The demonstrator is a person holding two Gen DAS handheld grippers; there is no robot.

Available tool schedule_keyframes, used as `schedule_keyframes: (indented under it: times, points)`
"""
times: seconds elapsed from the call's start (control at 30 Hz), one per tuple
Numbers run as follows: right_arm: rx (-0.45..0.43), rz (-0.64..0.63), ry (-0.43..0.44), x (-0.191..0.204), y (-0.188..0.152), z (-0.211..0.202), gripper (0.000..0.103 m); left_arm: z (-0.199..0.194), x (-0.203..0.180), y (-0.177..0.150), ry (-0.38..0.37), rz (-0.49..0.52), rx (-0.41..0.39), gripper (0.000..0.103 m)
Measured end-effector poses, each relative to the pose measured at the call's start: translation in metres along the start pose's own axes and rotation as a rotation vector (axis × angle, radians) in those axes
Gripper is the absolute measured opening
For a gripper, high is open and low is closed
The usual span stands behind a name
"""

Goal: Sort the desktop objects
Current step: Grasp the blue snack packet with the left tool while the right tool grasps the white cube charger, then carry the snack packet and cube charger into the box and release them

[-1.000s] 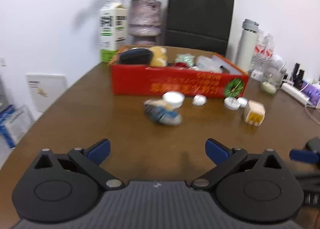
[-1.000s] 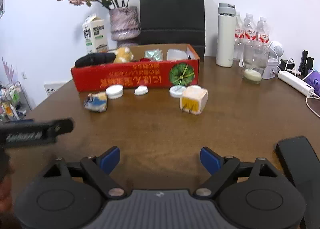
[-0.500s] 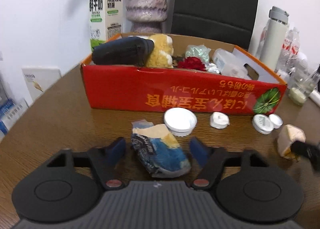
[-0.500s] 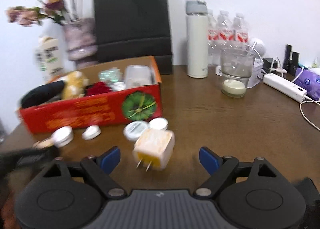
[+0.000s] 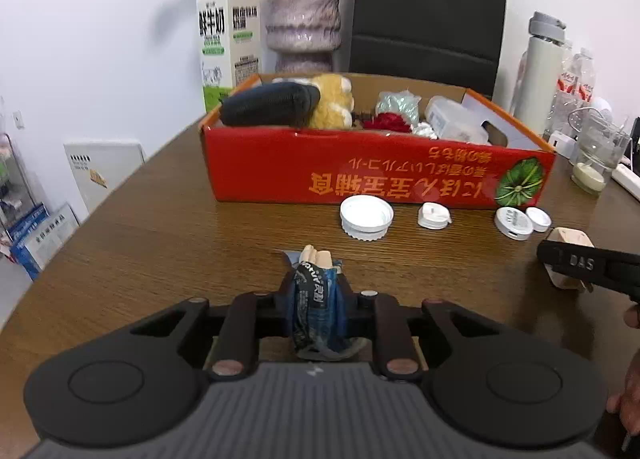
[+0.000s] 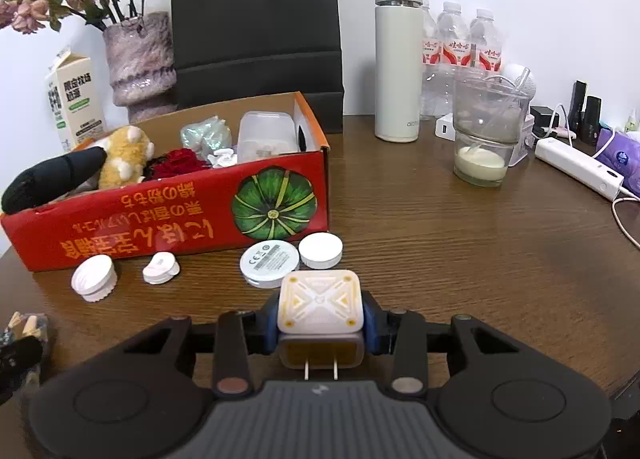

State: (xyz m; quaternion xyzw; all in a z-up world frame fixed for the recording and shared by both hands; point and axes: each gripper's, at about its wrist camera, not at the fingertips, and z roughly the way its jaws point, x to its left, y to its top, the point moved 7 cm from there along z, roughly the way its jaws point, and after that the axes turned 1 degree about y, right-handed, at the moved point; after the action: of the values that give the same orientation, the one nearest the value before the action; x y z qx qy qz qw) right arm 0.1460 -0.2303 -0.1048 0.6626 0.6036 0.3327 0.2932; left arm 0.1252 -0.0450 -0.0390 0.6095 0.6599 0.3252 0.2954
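My left gripper [image 5: 316, 307] has its jaws clenched on a crumpled blue snack packet [image 5: 317, 309], held at the near middle of the bench [image 5: 140, 243]. My right gripper [image 6: 320, 325] has its jaws clamped on a white and yellow plug adapter [image 6: 320, 305], prongs pointing back at me. Farther off sits the red cardboard box [image 6: 168, 215], already holding a plush toy [image 6: 124, 157]. Four white lids [image 6: 270, 263] lie just in front of the box
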Motion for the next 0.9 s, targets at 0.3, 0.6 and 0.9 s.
schedule_keyframes:
  times: [0.3, 0.6, 0.9]
  points:
    - [-0.067, -0.023, -0.001, -0.001, 0.002, -0.018, 0.038, -0.042, -0.009, 0.009, -0.008, 0.037, -0.072, 0.018]
    - [-0.132, -0.051, 0.045, 0.011, 0.001, -0.033, 0.038, -0.069, -0.010, 0.016, -0.013, 0.022, -0.132, 0.017]
    - [-0.243, -0.071, 0.090, 0.021, 0.007, -0.053, 0.038, -0.080, -0.005, 0.022, -0.009, 0.017, -0.155, 0.017]
